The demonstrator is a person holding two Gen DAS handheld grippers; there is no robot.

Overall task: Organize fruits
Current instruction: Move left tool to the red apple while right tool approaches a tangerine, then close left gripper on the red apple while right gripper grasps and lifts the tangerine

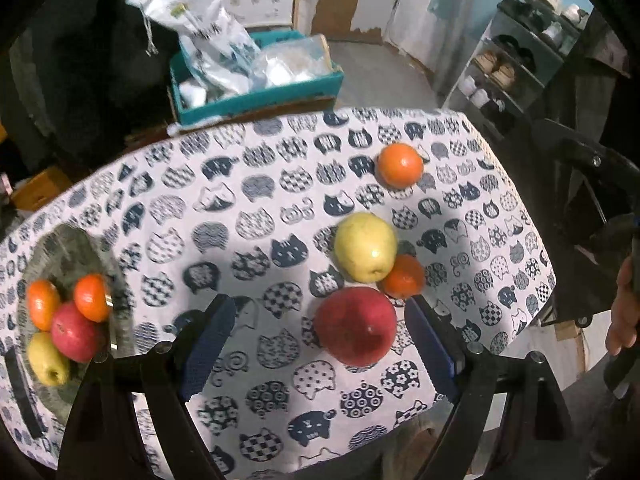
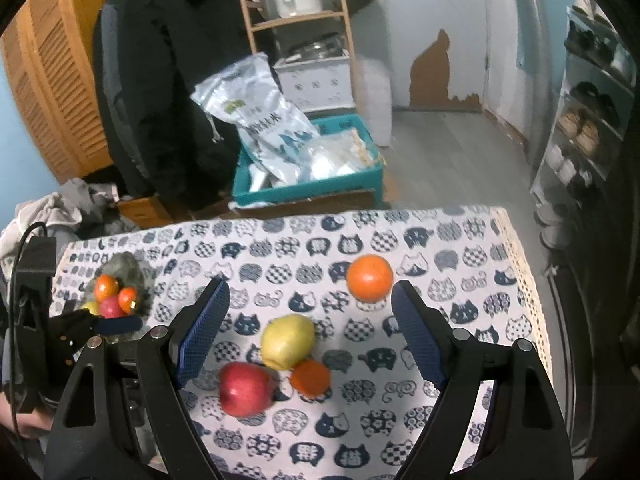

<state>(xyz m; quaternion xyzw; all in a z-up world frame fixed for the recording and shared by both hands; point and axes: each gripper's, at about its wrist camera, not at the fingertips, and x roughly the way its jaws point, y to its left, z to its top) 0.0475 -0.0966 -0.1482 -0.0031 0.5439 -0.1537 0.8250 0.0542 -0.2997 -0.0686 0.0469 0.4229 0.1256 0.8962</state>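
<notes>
On the cat-print tablecloth (image 1: 248, 208) lie a red apple (image 1: 356, 326), a yellow apple (image 1: 366, 246), a small orange (image 1: 404, 276) and a bigger orange (image 1: 400, 165) farther back. My left gripper (image 1: 320, 338) is open, with the red apple between its blue pads nearer the right one, untouched. My right gripper (image 2: 310, 332) is open too, framing the yellow apple (image 2: 288, 340), with the red apple (image 2: 244, 388) and small orange (image 2: 310, 376) below it and the bigger orange (image 2: 369, 278) near the right fingertip. A glass plate (image 1: 68, 240) at left holds two oranges, a red apple and a yellow fruit.
Beyond the table's far edge stands a teal crate (image 1: 256, 100) stuffed with plastic bags. A shoe rack (image 1: 516, 64) and a black chair frame (image 1: 588, 184) lie past the right edge. A hand (image 1: 624, 312) shows at the right. A dark coat (image 2: 160, 80) hangs at back left.
</notes>
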